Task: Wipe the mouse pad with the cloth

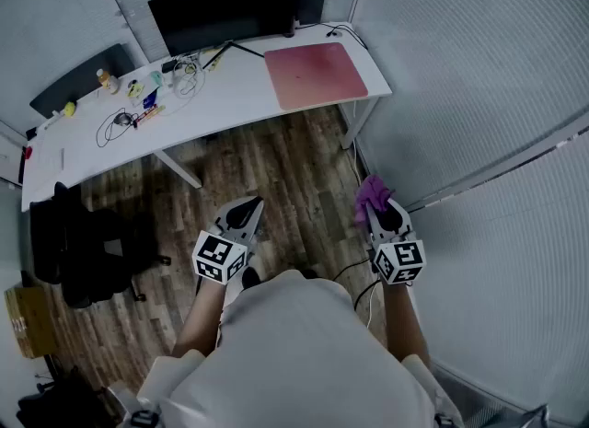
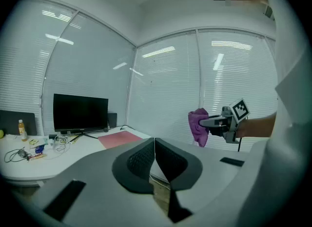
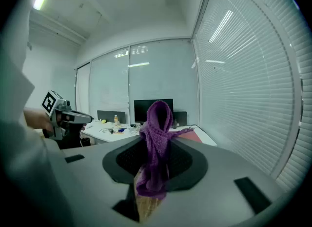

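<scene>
Cloth point(image 3: 157, 138), a purple open-knit rag, sits pinched between the jaws of the right gripper point(image 1: 379, 211). It is bunched into a soft loop above them and droops limp below. In the head view it shows at about 1 o'clock from the person's body. At 11 o'clock the left gripper point(image 1: 248, 207) is held level with it, its dark ribbed jaws pressed together on nothing. Both grippers are hard grey plastic with a marker cube at the back.

Beneath and ahead lies wood-plank floor point(image 1: 276, 168), and a black office chair point(image 1: 87, 242) stands at 9 o'clock. Farther on, toward 12 o'clock, the white desk point(image 1: 221, 99) runs across with a smooth top. The mouse pad point(image 1: 315, 74) lies flat on its right end: a reddish-pink rectangle with rounded corners, matte-looking, with nothing resting on it. Loose cables and small items point(image 1: 138, 109) clutter the desk toward 10 o'clock, and a black monitor point(image 1: 221, 7) stands behind.

As I judge it, wiping has not begun. The cloth is in hand but well apart from the pad, so the approach, laying the cloth down and every stroke are left to do.
</scene>
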The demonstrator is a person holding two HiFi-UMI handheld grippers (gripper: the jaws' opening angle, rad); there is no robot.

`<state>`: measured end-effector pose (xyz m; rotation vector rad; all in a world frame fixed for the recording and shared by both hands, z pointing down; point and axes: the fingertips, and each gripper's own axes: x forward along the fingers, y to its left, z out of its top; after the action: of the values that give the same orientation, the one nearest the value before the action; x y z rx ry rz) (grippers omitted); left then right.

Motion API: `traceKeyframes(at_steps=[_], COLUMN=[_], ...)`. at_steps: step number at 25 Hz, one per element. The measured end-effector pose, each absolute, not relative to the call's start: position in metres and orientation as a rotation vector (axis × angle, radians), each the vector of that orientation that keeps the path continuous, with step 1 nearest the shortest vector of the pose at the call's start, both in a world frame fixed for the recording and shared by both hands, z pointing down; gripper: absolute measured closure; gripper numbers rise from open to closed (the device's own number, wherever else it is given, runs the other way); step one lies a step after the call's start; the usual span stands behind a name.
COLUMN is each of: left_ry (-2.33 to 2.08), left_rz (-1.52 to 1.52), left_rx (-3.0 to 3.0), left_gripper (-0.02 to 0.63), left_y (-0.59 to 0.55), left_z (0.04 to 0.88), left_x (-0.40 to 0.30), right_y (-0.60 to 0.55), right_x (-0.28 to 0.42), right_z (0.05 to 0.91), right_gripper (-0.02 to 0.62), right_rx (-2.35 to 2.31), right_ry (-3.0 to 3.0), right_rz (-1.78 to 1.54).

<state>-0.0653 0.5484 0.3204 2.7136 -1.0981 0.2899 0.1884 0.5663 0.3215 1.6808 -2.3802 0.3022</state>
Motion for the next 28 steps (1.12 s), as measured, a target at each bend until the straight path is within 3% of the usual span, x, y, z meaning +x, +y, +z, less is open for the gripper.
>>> traceKeyframes(at_steps=[28], left_ry=[-1.225], left_rz=[0.317], left_rx=[2.651], left_gripper=[0.588], left_y=[0.567], left_z=[0.325], left_x=[-0.006], right_y=[0.567], right_x=[0.254], right_z=[0.324], right_gripper=[0.474], right_rx=[1.597], right_ry=[-2.455], right_rz=[0.328])
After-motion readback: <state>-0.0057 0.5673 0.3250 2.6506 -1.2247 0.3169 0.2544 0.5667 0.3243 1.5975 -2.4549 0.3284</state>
